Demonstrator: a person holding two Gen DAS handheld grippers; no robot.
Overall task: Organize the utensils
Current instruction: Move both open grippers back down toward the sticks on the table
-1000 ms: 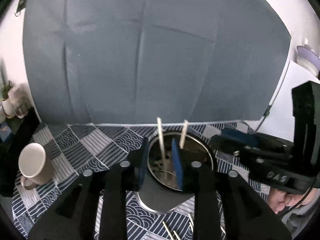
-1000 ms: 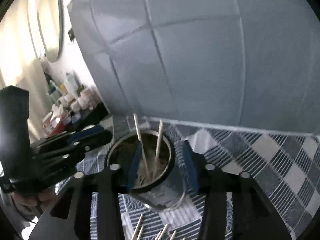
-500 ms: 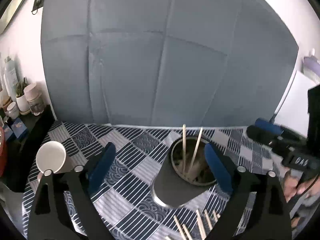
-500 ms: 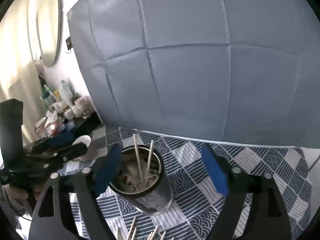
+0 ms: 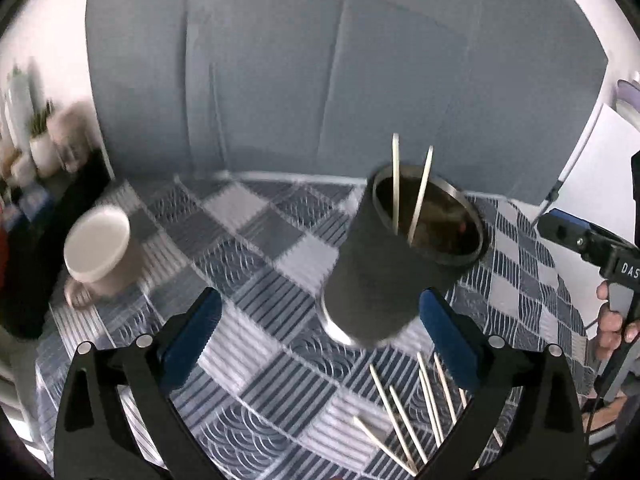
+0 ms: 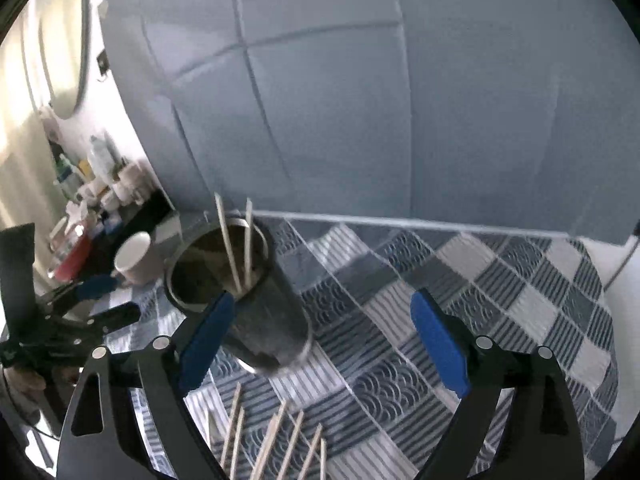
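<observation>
A dark metal cup (image 5: 384, 276) stands on the blue patterned tablecloth (image 5: 260, 248) with two wooden chopsticks (image 5: 420, 196) upright in it. Several loose chopsticks (image 5: 404, 412) lie on the cloth in front of it. My left gripper (image 5: 316, 336) is open and empty, just in front of the cup. The cup also shows in the right wrist view (image 6: 256, 304), with its two chopsticks (image 6: 236, 244) and the loose chopsticks (image 6: 272, 440). My right gripper (image 6: 324, 336) is open and empty, to the right of the cup.
A white mug (image 5: 98, 252) stands at the left on the cloth, also in the right wrist view (image 6: 136, 258). A grey padded panel (image 5: 340, 80) rises behind the table. A dark shelf with bottles and jars (image 6: 92, 200) stands at the far left.
Both grippers opened from around the chopsticks in the cup and pulled back. The left one swung left, the right one swung right; the two chopsticks stay in the cup.
</observation>
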